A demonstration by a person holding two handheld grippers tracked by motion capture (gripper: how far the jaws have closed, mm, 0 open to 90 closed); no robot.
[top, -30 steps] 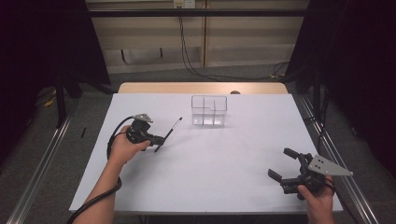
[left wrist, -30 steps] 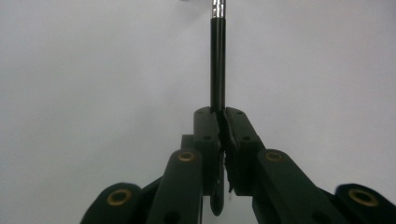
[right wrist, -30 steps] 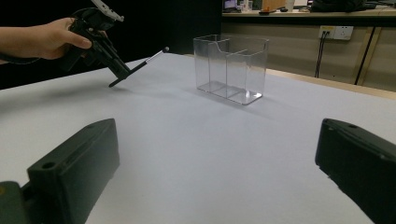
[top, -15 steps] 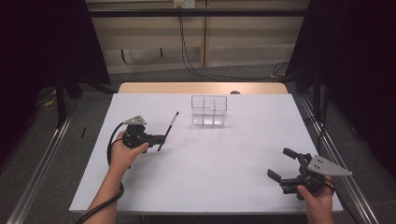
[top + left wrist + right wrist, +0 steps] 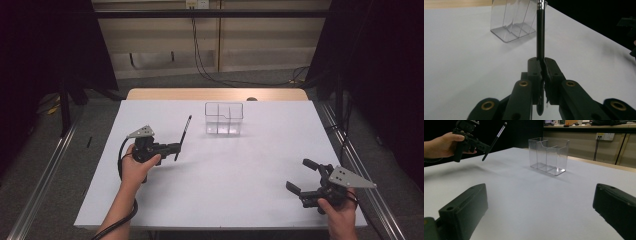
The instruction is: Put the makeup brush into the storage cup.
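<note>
Dark room, curtains both sides, beige wall panels and cables along the top of the high view. White table (image 5: 220, 200) takes up the middle of that frame, wooden edge at its far end, metal rails running down either side.

Clear organizer (image 5: 224, 119) stands upright on the table, upper centre of the high view, divided into compartments, empty as far as I can see. In the right gripper view it sits upper centre; in the left gripper view it's at the top, just left of the pen.

Left gripper (image 5: 172, 148) is left of centre in the high view, held off the table in the person's left hand (image 5: 134, 167). Jaws clamped tight on a black pen (image 5: 183, 137) near its lower end. Pen tilts up and away toward the organizer, tip short of it, not touching. In the left gripper view the pen (image 5: 540, 32) rises straight up from the pinched jaws, silver band at the top edge of frame.

Right gripper (image 5: 302, 176) is lower right in the high view, in the right hand (image 5: 340, 215), low by the table's near edge, well apart from the organizer. Jaws spread wide, nothing between them; in the right gripper view they stand at the far left and right lower corners.
</note>
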